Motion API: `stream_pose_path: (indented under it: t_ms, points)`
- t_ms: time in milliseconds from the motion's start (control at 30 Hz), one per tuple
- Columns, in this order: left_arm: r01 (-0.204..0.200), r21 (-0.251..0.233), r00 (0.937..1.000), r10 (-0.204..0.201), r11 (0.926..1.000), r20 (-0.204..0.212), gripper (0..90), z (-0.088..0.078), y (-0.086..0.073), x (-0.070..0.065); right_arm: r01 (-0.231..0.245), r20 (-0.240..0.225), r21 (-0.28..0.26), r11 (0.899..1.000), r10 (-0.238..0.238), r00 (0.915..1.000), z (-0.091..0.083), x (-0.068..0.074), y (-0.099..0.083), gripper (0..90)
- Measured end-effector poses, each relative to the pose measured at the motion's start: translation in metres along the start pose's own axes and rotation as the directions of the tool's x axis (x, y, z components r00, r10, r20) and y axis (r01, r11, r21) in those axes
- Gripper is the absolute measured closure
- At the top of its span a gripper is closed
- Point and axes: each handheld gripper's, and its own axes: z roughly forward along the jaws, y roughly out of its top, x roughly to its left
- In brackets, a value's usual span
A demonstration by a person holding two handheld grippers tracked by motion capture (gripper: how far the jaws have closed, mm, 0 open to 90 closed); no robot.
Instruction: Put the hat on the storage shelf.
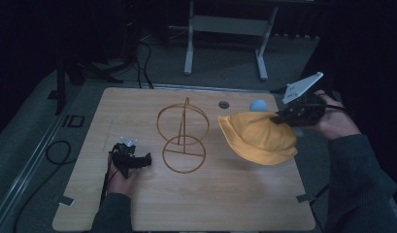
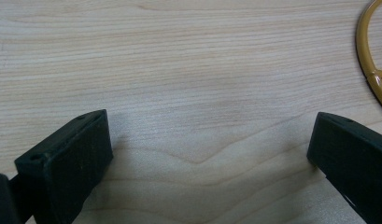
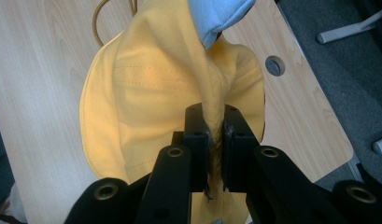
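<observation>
Gripping a fold of the yellow hat (image 1: 258,137) with jaws clamped, the right gripper (image 1: 283,116) holds it raised at the table's (image 1: 235,204) three o'clock, while the left gripper (image 1: 146,160) rests low at eight o'clock, jaws apart.

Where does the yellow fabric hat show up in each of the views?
High view: yellow fabric hat, right of centre, lifted by the right tool.
Left gripper view: not in it.
Right gripper view: hat at centre, pinched.
Shared landmark: gold wire stand.
</observation>
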Motion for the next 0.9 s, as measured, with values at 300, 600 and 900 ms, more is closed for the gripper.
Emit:
stream_pose_path:
  t_ms: [300,600,900]
  points:
    - [0.0,0.0,1.0,0.0,1.0,0.0,0.0,0.0,0.0,0.0,0.006,-0.004,-0.023,1.0,-0.006,1.0,-0.007,-0.002,0.005,83.0]
    - [0.0,-0.002,1.0,0.0,1.0,0.0,0.0,0.0,0.0,0.0,0.001,-0.003,-0.056,0.998,-0.001,1.0,-0.015,-0.006,0.014,83.1]
    - [0.0,-0.001,1.0,0.0,1.0,0.0,0.0,0.0,0.0,0.0,0.017,0.001,-0.069,0.997,-0.017,0.9999,-0.019,-0.005,0.023,83.2]
